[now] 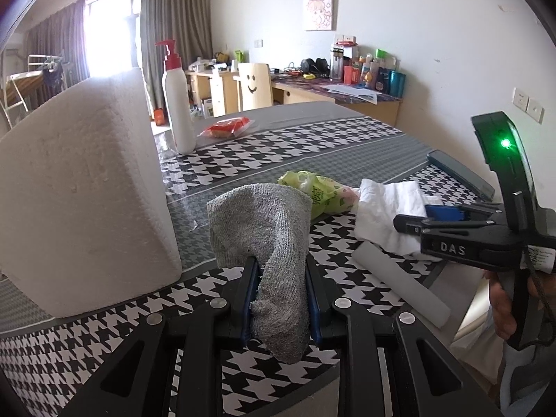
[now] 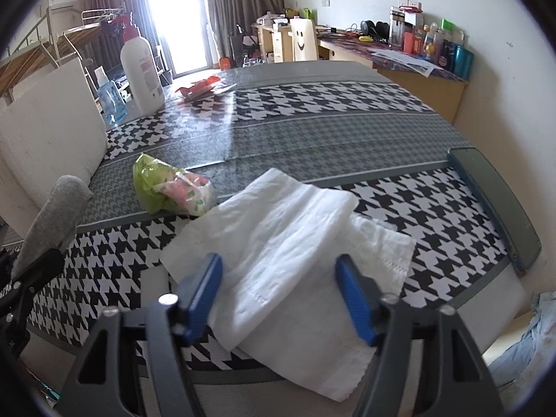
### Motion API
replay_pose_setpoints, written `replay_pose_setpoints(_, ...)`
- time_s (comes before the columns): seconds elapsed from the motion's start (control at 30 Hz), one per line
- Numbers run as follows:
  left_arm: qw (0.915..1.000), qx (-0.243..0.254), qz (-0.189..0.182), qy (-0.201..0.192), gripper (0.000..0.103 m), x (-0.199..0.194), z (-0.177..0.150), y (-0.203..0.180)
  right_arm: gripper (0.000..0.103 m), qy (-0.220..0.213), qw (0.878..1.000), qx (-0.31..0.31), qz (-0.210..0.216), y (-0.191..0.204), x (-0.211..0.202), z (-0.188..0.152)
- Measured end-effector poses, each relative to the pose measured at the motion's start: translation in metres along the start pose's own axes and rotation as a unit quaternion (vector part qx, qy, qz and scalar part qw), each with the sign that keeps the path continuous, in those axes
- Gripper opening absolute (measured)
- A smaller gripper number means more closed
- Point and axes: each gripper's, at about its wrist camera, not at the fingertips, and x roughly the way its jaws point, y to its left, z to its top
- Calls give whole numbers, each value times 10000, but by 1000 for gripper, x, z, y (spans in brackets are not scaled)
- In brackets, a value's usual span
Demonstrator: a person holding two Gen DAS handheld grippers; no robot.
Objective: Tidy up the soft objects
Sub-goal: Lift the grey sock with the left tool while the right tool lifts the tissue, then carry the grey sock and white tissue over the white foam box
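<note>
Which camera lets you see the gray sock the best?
The left wrist camera. The gray sock fills the middle of that picture, pinched between the left gripper's blue fingers, so you see its whole fuzzy shape. The right wrist camera only catches part of it at the left edge.

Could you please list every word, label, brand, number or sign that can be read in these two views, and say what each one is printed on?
"DAS": raised letters on the black body of the right claw, seen from the left wrist view.
White pump bottle: a pinkish label with print, too blurred to read.
Green plastic packet: printed marks, unreadable.
Bottles and boxes on the far desk: labels too small to read.
Nothing else is legible.
</note>
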Motion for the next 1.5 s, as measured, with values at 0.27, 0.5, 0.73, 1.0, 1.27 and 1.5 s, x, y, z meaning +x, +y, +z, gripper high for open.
replay_pose_setpoints(0.27,9999,-2,2,-139,26,-9,0,3,19,49,9997,-138,-195,2,-2,-1)
replay_pose_setpoints(0.5,9996,60,0,-291,26,-19,3,4,11,-133,9999,-34,35,-2,-18,0)
replay_pose_setpoints(0.73,9991,77,-36,-419,26,-27,6,8,11,-468,9987,-86,188,5,-43,7)
replay_pose_setpoints(1.0,9982,108,-37,-585,26,-37,11,10,11,-698,9965,-50,453,9,-62,16)
replay_pose_setpoints(1.27,9979,140,-60,-629,26,-39,14,14,11,-935,9940,-55,573,13,-77,19)
replay_pose_setpoints(1.5,9967,227,-83,-775,26,-46,23,14,11,-1148,9913,-117,631,19,-87,25)
